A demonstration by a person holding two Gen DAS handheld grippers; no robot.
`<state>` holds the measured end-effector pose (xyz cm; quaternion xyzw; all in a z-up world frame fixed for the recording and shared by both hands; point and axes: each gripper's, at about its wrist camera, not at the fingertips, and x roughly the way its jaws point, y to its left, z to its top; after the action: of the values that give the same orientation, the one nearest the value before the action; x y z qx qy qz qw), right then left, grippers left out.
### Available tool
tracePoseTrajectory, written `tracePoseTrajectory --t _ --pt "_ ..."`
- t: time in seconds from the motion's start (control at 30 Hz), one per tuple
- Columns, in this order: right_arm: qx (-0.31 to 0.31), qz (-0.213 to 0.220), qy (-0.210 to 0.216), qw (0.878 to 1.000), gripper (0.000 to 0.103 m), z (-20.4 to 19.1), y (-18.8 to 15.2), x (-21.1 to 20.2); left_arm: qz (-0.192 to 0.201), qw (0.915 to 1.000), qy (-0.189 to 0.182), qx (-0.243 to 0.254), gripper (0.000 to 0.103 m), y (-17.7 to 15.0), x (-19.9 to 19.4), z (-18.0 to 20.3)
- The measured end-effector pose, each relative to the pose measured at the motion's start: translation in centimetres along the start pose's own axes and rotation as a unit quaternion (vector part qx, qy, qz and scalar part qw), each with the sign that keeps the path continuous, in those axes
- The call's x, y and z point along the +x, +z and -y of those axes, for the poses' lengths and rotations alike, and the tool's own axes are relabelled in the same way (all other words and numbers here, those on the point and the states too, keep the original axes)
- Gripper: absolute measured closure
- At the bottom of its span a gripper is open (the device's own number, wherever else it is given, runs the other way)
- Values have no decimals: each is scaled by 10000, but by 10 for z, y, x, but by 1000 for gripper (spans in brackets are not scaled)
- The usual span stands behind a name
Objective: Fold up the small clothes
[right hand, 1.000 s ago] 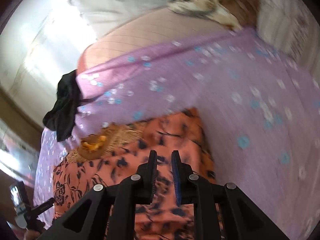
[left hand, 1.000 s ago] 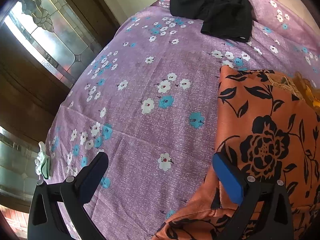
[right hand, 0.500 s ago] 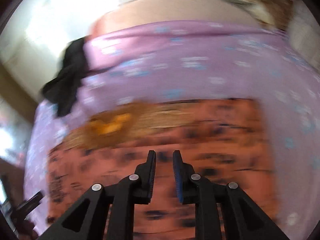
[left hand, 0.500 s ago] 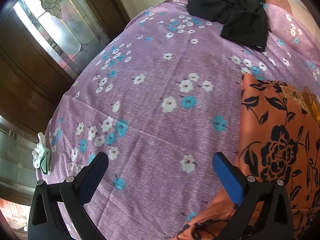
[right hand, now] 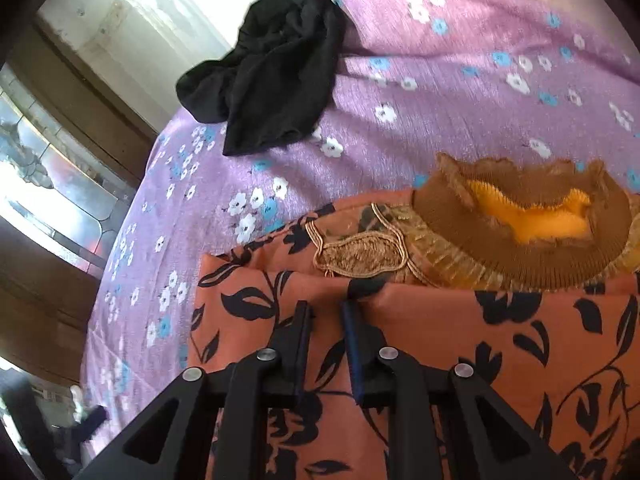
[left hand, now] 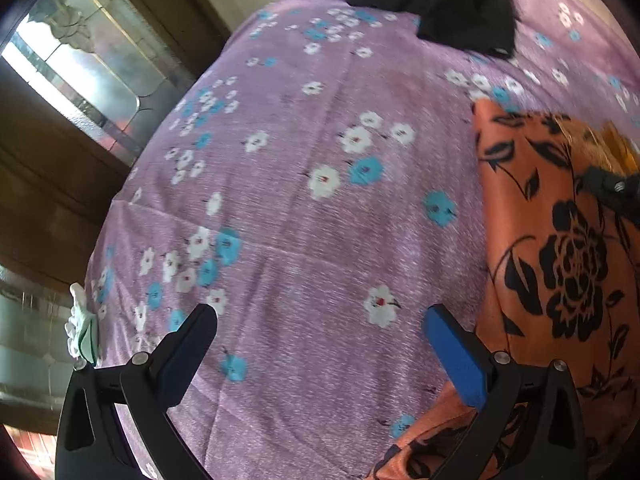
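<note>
Left gripper (left hand: 320, 332) spread wide over purple bedsheet (left hand: 304, 208), gripping nothing; orange floral garment (left hand: 560, 264) at 3 o'clock, passing under right-hand finger. Right gripper (right hand: 326, 312) narrowly parted above same garment, cloth beneath, nothing pinched; folded edge at 12 o'clock.

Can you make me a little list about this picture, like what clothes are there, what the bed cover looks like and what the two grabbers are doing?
surface: purple bedsheet with white and blue flowers
garment in work: orange dress with black flower print, lying flat, frilly brown neckline at its far end
other garment: black cloth, crumpled, farther away on the sheet, apart from the dress
left gripper: jaws wide apart over bare sheet, beside the dress edge, holding nothing
right gripper: jaws nearly together with a narrow gap, over the dress near a fold edge, gripping nothing
</note>
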<state>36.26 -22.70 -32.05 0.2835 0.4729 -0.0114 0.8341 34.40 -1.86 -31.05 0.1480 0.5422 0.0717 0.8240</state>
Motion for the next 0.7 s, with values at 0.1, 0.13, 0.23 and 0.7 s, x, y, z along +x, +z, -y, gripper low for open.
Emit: tracePoseTrajectory --t 0.1,0.13,0.23,0.7 --pt "11 117 -10 9999 83 14 -5 -28 78 9999 -31 -72 0 1 -7 0" --pt "-28 204 -63 9998 83 18 -10 -39 136 9998 -65 -127 0 1 -11 -1" --pt "-21 449 -301 9985 83 49 -23 -77 266 9995 -93 -134 0 0 -19 2" --pt "1470 732 -1168 9795 83 246 -73 -185 251 9991 257 243 0 -5 -15 27"
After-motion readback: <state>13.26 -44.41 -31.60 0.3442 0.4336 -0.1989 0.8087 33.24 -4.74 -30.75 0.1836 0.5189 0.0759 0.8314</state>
